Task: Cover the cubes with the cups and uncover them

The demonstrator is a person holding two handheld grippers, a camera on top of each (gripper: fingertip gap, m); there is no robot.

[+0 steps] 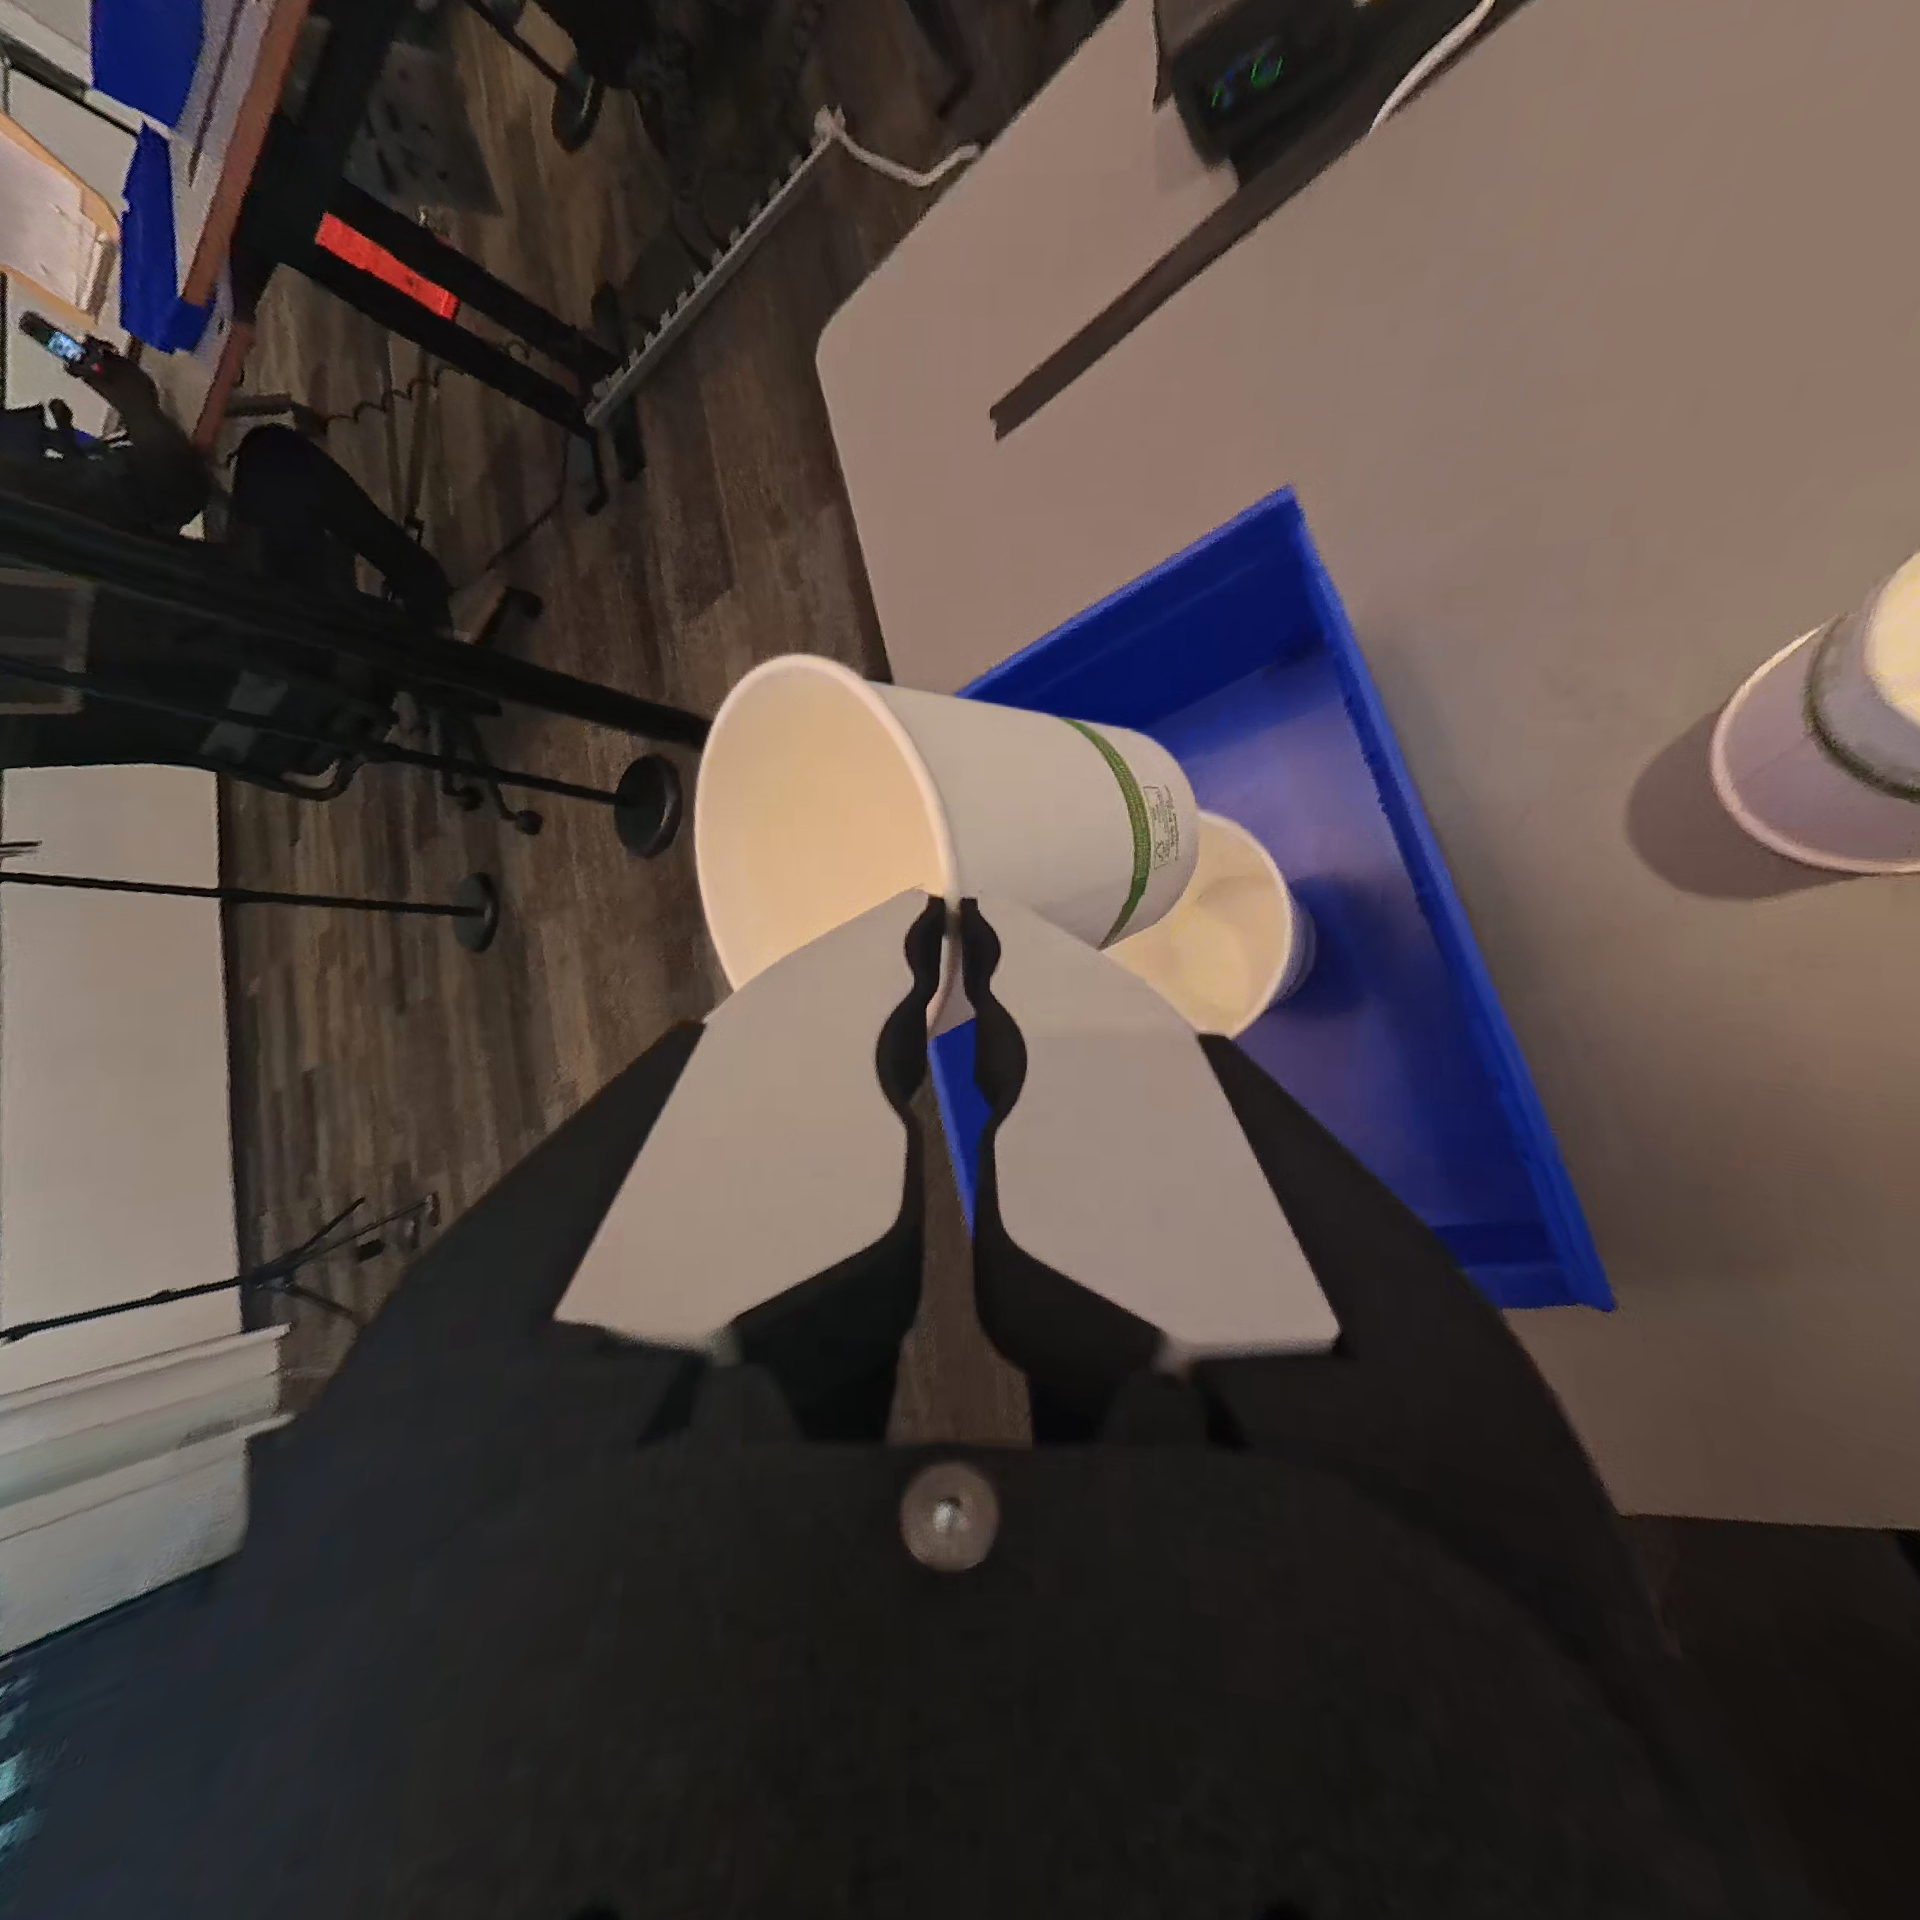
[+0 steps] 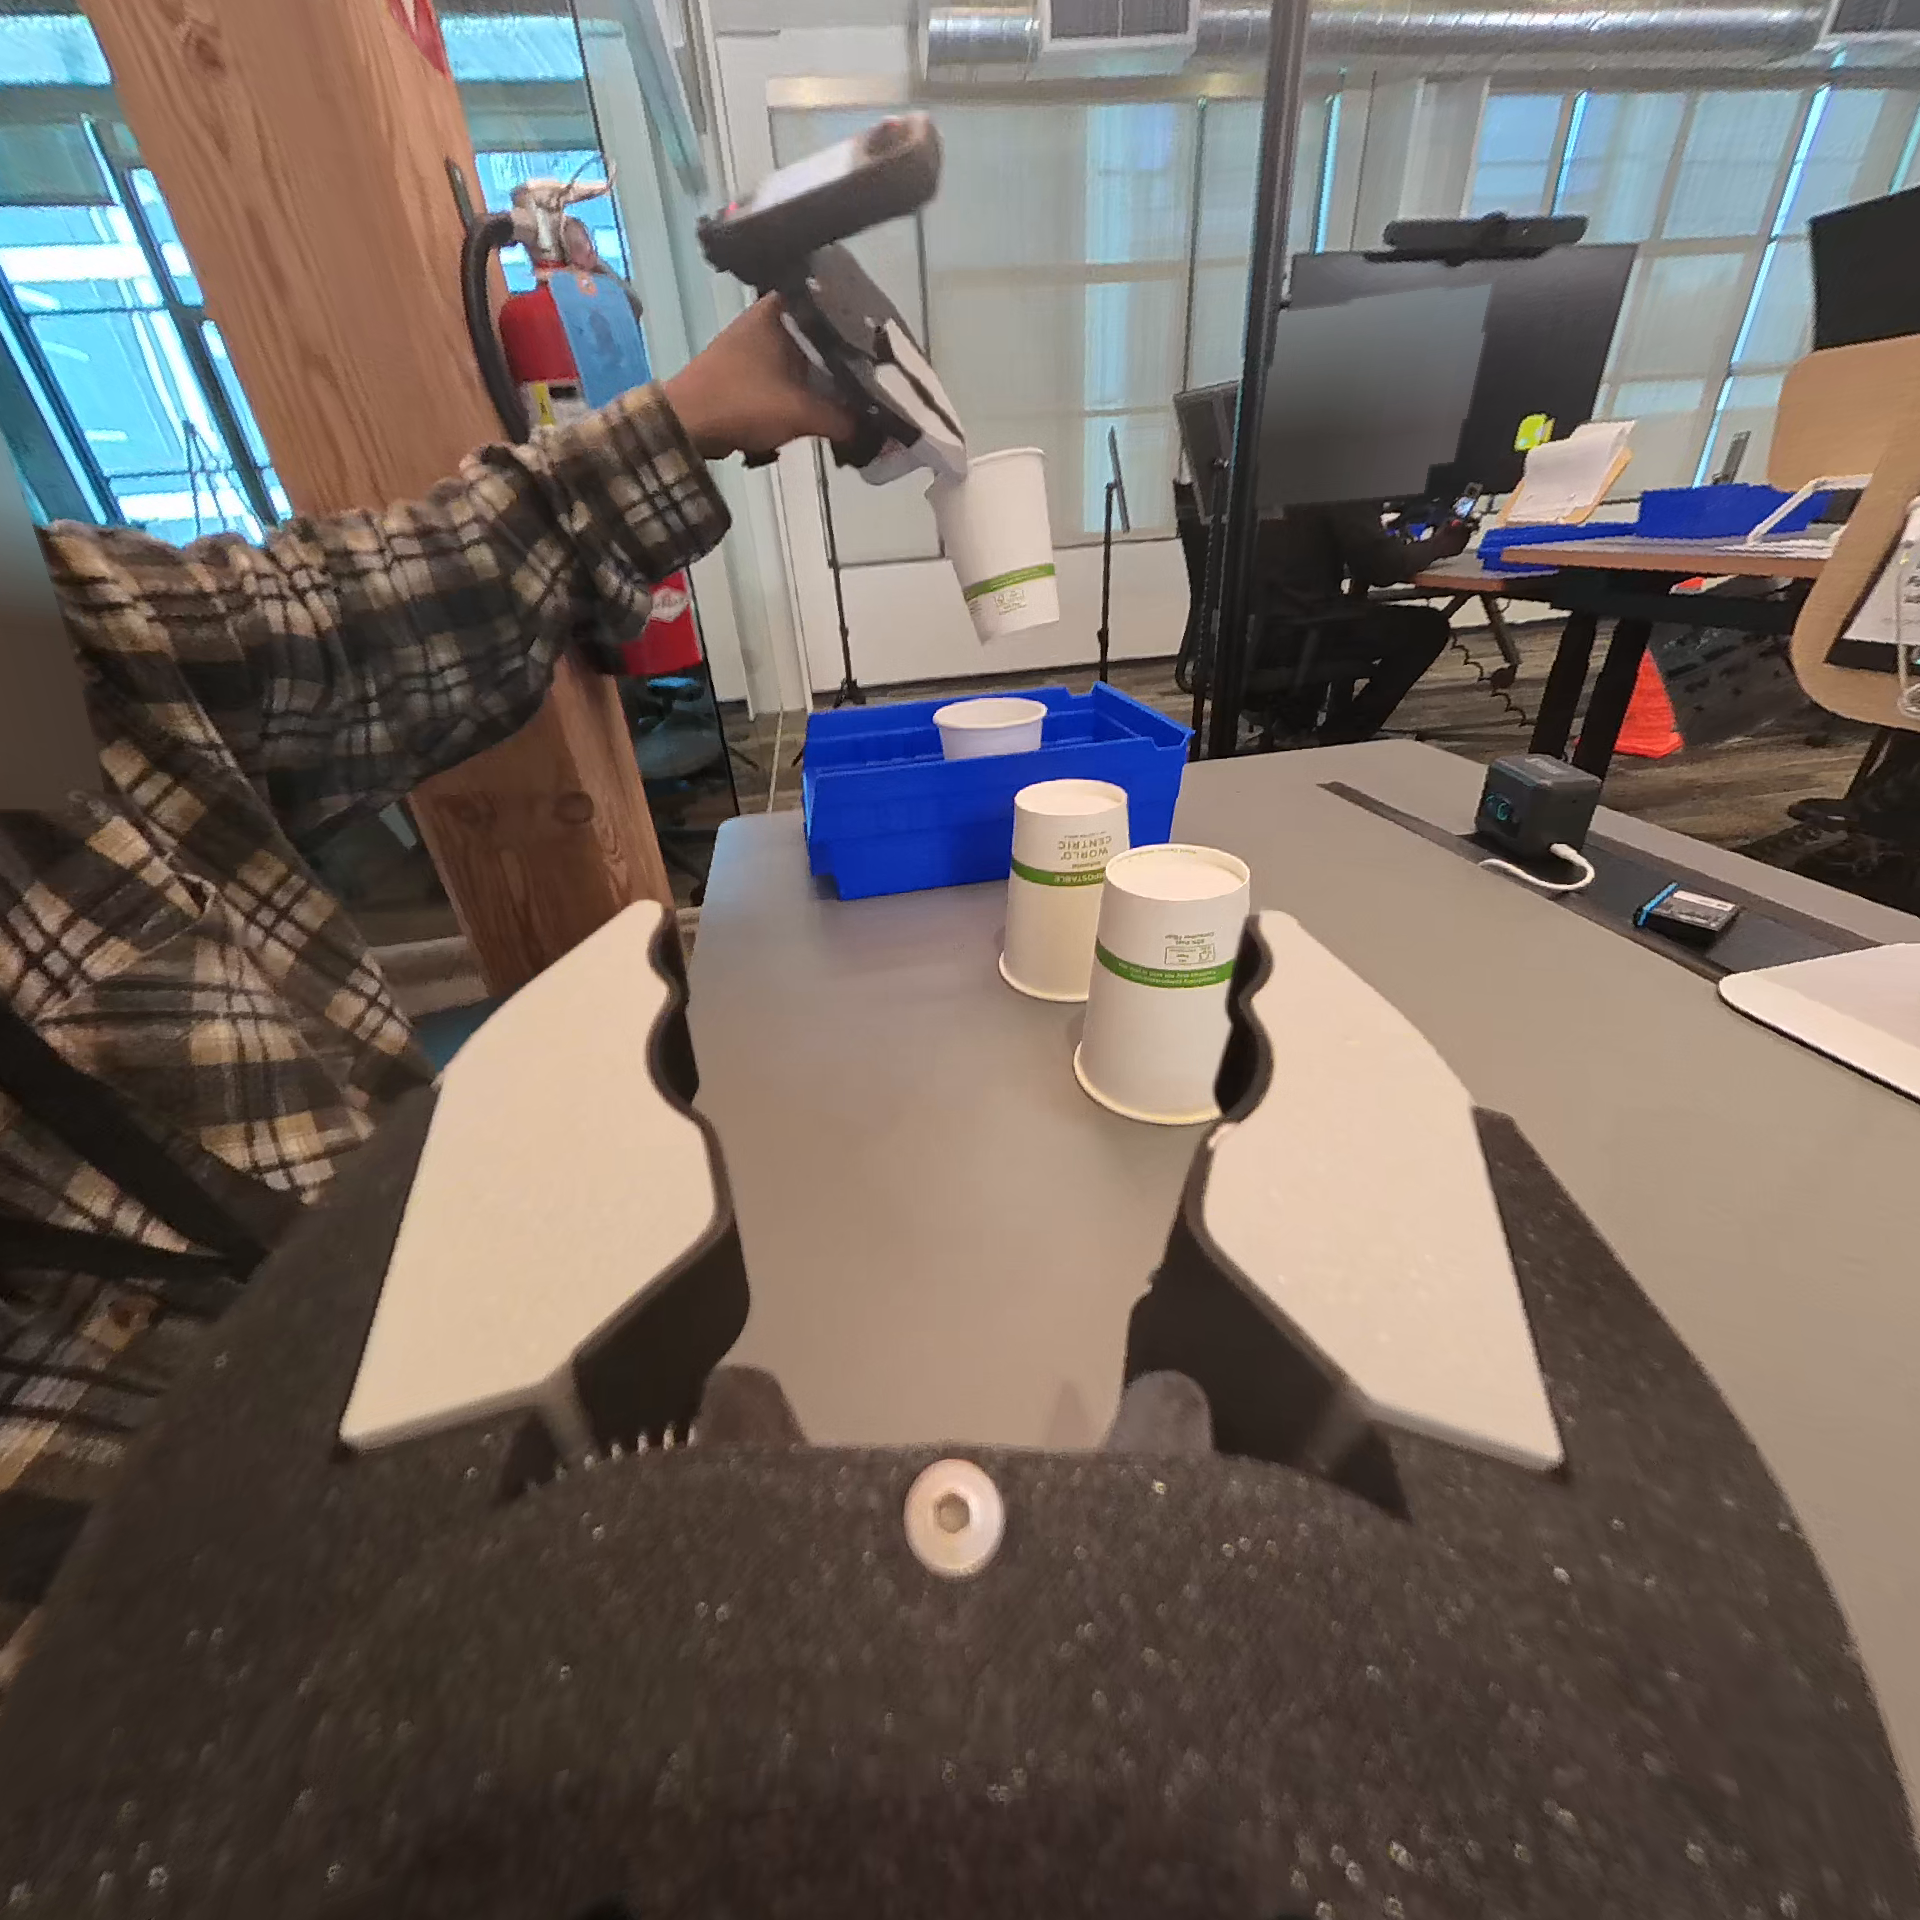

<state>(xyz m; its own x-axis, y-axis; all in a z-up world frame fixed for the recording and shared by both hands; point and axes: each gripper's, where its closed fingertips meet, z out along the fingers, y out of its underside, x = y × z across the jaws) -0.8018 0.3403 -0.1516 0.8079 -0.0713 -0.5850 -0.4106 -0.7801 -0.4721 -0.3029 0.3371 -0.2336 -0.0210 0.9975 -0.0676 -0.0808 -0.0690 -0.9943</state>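
1. The grey surface (image 2: 894,1122) carries everything, and the work sits toward its far left corner, within easy reach of both arms.
2. The blue bin (image 2: 935,831) is parked at that corner as the store for cups; one white cup (image 2: 989,725) stands upright inside it, mouth up.
3. The left gripper (image 1: 957,906) hangs high above the bin, its jaws clenched on the rim of a paper cup (image 1: 935,810). The right wrist view shows that cup (image 2: 1000,545) dangling mouth up and tilted, so my read is that it is on its way into or out of the bin.
4. Two upside-down cups stand close together near the bin, a farther one (image 2: 1060,894) and a nearer one (image 2: 1164,987), mouths flat on the surface, just how you'd hide a cube.
5. The right gripper (image 2: 961,1018) hovers low with jaws released and spread wide, holding nothing, the nearer cup just beside its right finger, likely the next pick.
6. The cubes: none visible, presumably under those cups, though I cannot tell.
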